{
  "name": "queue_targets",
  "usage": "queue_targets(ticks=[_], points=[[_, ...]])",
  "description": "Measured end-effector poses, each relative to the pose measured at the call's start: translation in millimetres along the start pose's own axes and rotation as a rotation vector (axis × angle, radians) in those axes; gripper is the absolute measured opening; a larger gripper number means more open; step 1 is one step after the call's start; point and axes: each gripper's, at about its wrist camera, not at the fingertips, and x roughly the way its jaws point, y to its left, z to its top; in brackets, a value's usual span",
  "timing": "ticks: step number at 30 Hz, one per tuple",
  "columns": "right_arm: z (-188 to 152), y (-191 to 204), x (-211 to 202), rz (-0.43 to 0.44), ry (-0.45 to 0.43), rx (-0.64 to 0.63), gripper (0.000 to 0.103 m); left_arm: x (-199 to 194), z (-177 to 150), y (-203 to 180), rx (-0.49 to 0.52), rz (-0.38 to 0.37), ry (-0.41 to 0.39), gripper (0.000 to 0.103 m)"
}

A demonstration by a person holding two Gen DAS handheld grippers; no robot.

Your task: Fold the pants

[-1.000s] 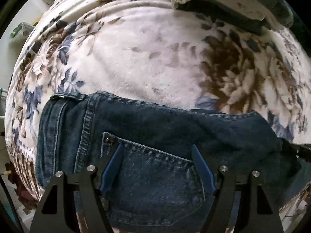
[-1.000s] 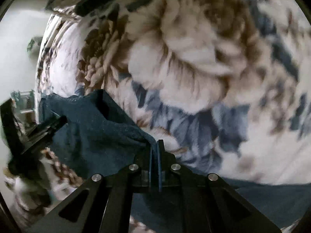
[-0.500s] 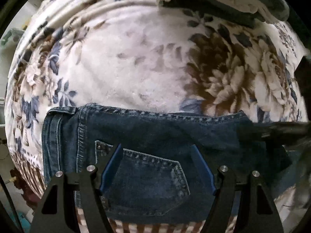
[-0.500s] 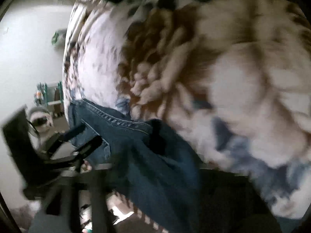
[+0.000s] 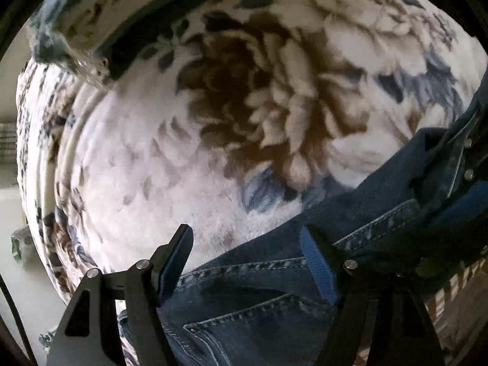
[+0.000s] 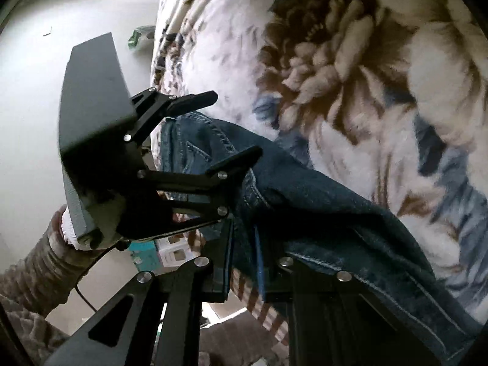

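Observation:
Dark blue jeans point(image 5: 268, 302) lie folded near the edge of a floral blanket point(image 5: 170, 164). My left gripper point(image 5: 247, 244) is open, its blue-padded fingers point(image 5: 317, 262) straddling the waistband above the back pocket. It shows in the right wrist view point(image 6: 235, 125), open over the jeans' end. My right gripper point(image 6: 244, 253) is nearly shut, pinching a fold of the jeans point(image 6: 320, 195) between its fingers. It shows at the right edge of the left wrist view point(image 5: 457, 167).
The floral blanket point(image 6: 350, 61) covers the bed. A dark pillow or folded cover point(image 5: 128, 21) lies at the far side. Pale floor point(image 6: 39, 15) and small boxes point(image 6: 158, 253) lie beyond the bed's edge. The person's sleeved arm point(image 6: 33, 271) holds the left gripper.
Both cameras swung and tilted. The right gripper moved from a blurred sweep to the jeans' edge beside the left gripper. The left gripper stayed open and now sits at the waistband.

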Motion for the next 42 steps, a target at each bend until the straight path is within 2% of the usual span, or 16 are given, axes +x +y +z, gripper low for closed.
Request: queue_targets(ticks=[3, 5, 8, 11, 13, 14, 16, 20, 23, 25, 27, 29, 34, 36, 38, 42], points=[[12.2, -9.9, 3.1, 0.018, 0.006, 0.055, 0.034, 8.0, -3.8, 7.1, -0.074, -0.024, 0.013, 0.071], [20.1, -13.5, 1.7, 0.024, -0.011, 0.076, 0.057, 9.5, -12.1, 14.4, -0.136, -0.042, 0.025, 0.071], [36.4, -14.9, 16.9, 0.03, 0.001, 0.102, 0.069, 8.8, -26.7, 23.7, -0.203, -0.053, 0.01, 0.071], [53.7, -18.9, 51.4, -0.003, 0.066, 0.161, 0.069, 2.7, -36.1, 38.1, -0.271, -0.047, -0.001, 0.071], [57.0, -14.8, 64.5, -0.042, 0.104, 0.15, 0.054, -4.4, -44.1, 45.0, -0.317, -0.007, -0.007, 0.071], [58.0, -10.6, 66.3, -0.047, 0.124, 0.146, 0.029, -8.5, -48.6, 46.6, -0.343, -0.006, -0.015, 0.071], [56.5, -11.1, 51.2, -0.002, 0.096, 0.186, 0.017, -12.6, -70.9, 41.7, -0.39, -0.003, -0.026, 0.071], [47.5, -36.0, -4.3, 0.098, -0.067, 0.299, 0.017, 2.4, -88.0, 38.6, -0.445, -0.026, 0.005, 0.071], [47.3, -46.5, 3.7, 0.154, 0.004, 0.331, 0.03, 12.2, -96.5, 39.6, -0.467, -0.044, 0.022, 0.071], [51.9, -40.7, 17.2, 0.116, 0.071, 0.293, 0.046, 13.2, -99.9, 38.9, -0.46, -0.042, 0.021, 0.071], [57.3, -27.8, 29.6, 0.069, 0.125, 0.226, 0.048, 15.7, -107.7, 36.3, -0.456, -0.043, 0.027, 0.071], [66.1, -20.1, 30.7, -0.076, 0.142, 0.177, 0.014, 20.2, -116.5, 26.5, -0.454, -0.047, 0.029, 0.071], [90.7, -36.4, -20.9, -0.161, -0.038, 0.278, 0.015, 20.9, -128.7, 18.1, -0.478, -0.059, 0.033, 0.071], [83.1, -38.1, -37.6, -0.187, -0.045, 0.3, 0.021, 12.1, -139.2, 25.0, -0.532, -0.087, 0.018, 0.071], [68.6, -30.1, -47.9, -0.237, -0.058, 0.282, 0.064, -0.4, -153.6, 33.8, -0.603, -0.116, -0.002, 0.071], [-8.2, -30.3, -79.0, -0.237, -0.191, 0.369, 0.071, -20.2, -197.5, 55.5, -0.778, -0.127, -0.04, 0.071]])
